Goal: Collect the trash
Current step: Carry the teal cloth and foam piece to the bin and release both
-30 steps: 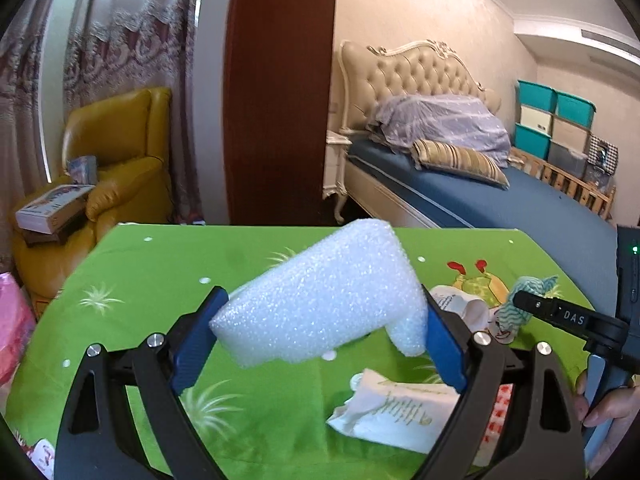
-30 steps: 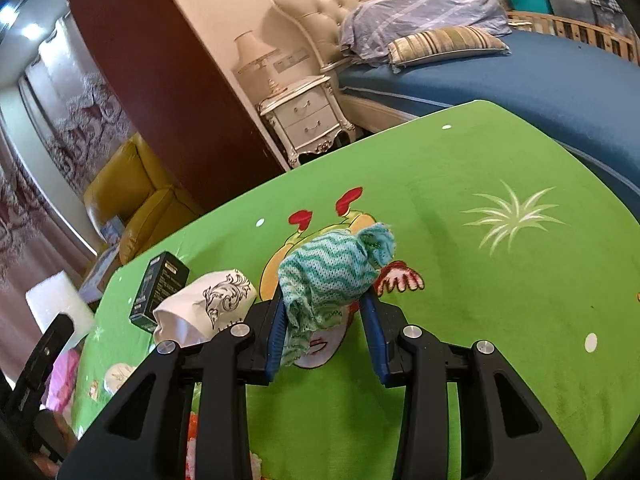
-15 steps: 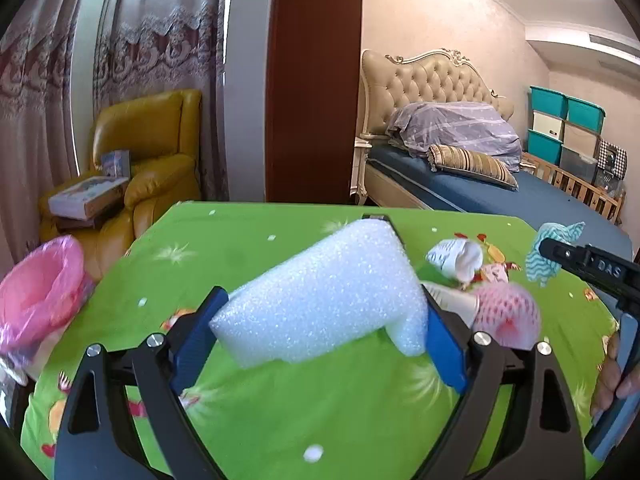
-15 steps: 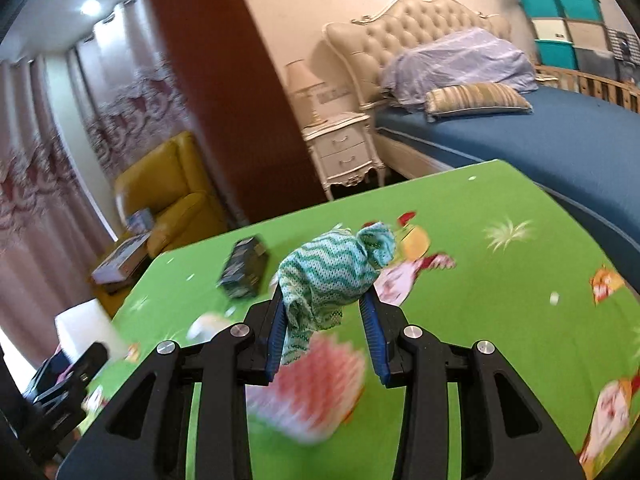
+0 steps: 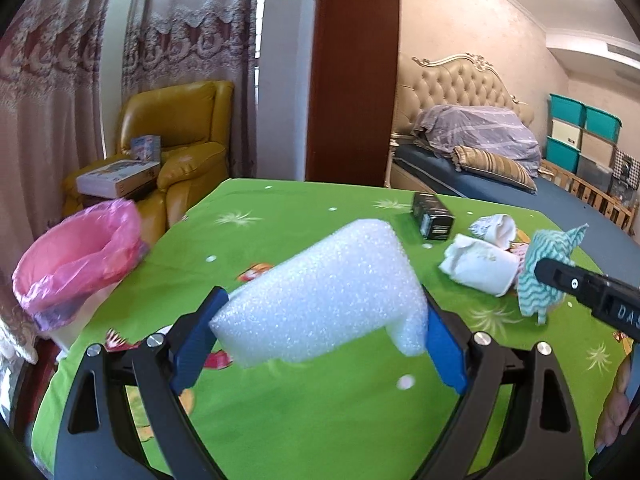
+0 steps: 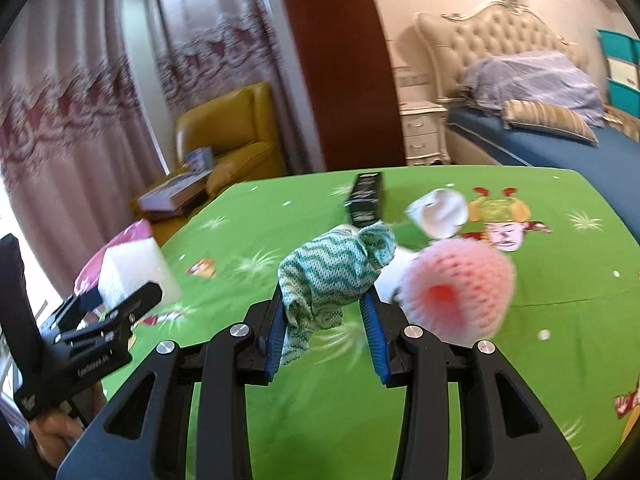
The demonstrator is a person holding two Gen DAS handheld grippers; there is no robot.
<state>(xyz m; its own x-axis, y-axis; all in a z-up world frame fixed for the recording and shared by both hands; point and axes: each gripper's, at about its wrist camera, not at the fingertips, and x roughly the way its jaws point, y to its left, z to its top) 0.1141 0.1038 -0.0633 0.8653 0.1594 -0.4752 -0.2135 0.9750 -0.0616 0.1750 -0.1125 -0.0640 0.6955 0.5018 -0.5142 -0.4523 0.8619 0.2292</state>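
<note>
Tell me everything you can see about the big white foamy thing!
The white foam block looks like bubbly, sparkly packing foam with a rounded top and a notch cut underneath, leaving a short leg at its right end. It lies tilted, higher on the right, pinched at both ends between the blue pads of the left hand-held gripper. It is held up above the green tablecloth, touching only the pads.
</note>
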